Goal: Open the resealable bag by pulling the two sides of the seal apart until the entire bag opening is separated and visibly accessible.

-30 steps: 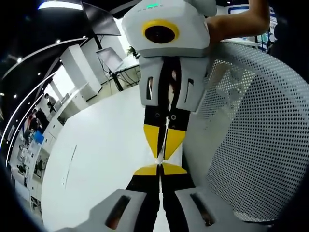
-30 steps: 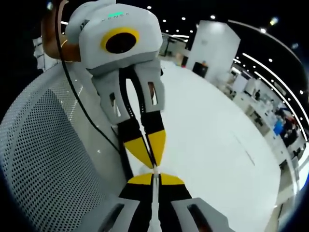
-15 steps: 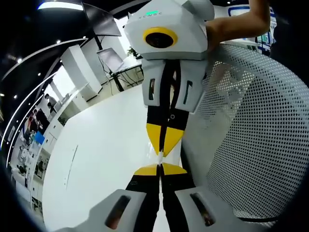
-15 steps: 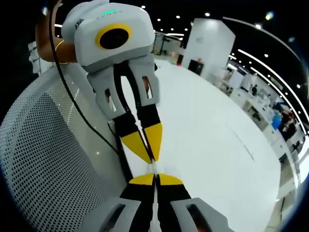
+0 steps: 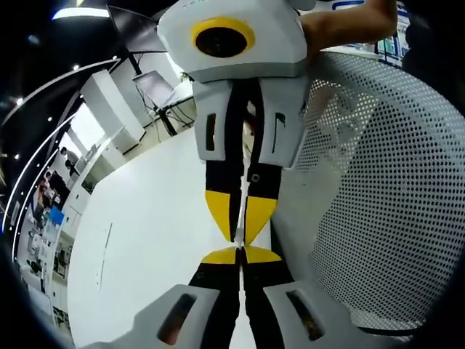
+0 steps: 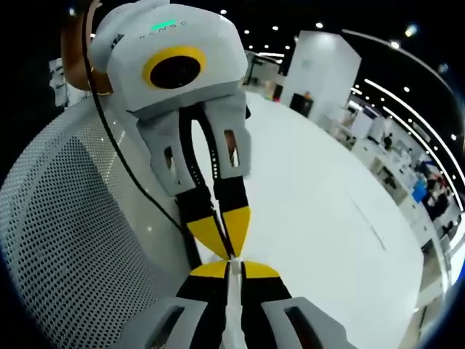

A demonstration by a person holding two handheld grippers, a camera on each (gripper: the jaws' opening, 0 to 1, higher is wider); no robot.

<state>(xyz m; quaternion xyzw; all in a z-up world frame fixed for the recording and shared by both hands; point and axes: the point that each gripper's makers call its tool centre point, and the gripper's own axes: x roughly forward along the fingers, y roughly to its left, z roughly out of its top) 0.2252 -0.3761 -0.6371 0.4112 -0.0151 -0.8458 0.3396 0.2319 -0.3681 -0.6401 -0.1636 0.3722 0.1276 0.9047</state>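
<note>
Here the two hand-held grippers meet tip to tip above a white counter (image 5: 145,240). In the left gripper view, the left hand-held gripper (image 5: 240,256) rises from the bottom with its yellow-tipped jaws pressed together, and the right hand-held gripper (image 5: 238,231) comes down from above, its jaws likewise drawn together to a point, almost touching the left one's tips. In the right gripper view the arrangement mirrors: the right hand-held gripper (image 6: 229,267) has its jaws closed on a thin, pale, translucent strip that runs down between them, apparently the edge of the resealable bag (image 6: 230,305), and the left hand-held gripper (image 6: 227,246) points down at it from above with its yellow tips nearly closed at the same strip. Whether the left one truly pinches the bag is too fine to tell; little of the bag beyond this strip can be made out. Beside the grippers stands a white perforated chair back (image 5: 385,203), seen also in the right gripper view (image 6: 65,240). A bare forearm (image 5: 349,25) reaches in behind the right hand-held gripper.
</note>
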